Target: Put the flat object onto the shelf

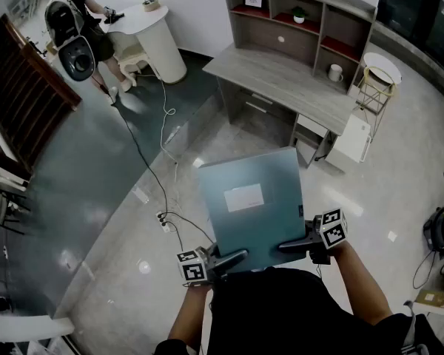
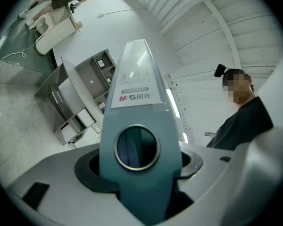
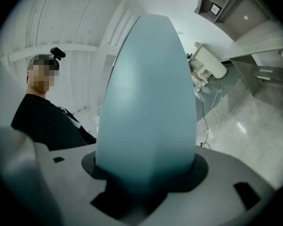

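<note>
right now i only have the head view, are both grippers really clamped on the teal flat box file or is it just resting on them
observer: the left gripper is clamped. Its own view shows a jaw on each side of the teal flat box file, gripping a narrow side.
operator: and the right one
observer: same grip. The right gripper has its jaws closed across a plain narrow side with no print.
operator: which side has the label
observer: the side facing the left gripper. It carries a white printed label above a metal-ringed round finger hole.
</note>
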`<state>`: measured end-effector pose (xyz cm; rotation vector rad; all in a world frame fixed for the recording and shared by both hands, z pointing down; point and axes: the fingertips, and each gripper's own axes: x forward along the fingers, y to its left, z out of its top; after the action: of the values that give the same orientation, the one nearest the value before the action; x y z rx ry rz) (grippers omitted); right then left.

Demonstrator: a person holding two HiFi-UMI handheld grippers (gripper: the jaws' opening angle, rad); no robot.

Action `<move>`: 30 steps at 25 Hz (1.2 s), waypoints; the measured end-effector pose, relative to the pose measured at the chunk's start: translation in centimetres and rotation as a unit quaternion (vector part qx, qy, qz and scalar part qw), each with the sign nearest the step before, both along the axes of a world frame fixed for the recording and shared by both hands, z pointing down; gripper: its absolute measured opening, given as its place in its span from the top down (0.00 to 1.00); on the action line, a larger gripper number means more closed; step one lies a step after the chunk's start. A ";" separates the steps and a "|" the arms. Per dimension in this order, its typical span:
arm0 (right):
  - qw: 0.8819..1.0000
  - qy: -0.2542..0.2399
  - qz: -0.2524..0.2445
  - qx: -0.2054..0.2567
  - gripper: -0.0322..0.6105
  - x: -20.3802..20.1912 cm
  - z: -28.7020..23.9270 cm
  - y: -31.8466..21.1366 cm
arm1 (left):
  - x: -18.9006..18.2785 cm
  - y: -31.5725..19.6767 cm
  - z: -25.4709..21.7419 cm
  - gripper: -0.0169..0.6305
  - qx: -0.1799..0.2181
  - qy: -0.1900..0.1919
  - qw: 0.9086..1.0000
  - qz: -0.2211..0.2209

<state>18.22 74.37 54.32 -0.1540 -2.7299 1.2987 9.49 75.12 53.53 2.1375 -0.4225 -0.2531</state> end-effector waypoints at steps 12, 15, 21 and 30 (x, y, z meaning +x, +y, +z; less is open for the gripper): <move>0.999 -0.001 -0.030 -0.020 0.49 0.3 -0.3 0.7 | 0.3 1.2 0.0 0.52 -0.011 0.012 0.999 -0.032; 0.999 -0.006 -0.037 -0.032 0.49 -0.4 -0.4 0.1 | -0.3 1.1 0.1 0.52 -0.015 0.015 0.999 -0.048; 0.998 -0.003 -0.049 -0.039 0.50 -2.1 -0.3 -1.1 | -1.9 0.1 0.3 0.52 -0.021 0.017 0.998 -0.060; 0.998 -0.003 -0.043 -0.042 0.50 -5.3 0.4 -7.1 | -5.1 -5.9 0.9 0.52 -0.020 0.020 0.998 -0.059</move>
<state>12.87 67.22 54.70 -0.2800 -2.6432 1.3919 4.39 69.24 54.42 2.0682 -0.5265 -0.3510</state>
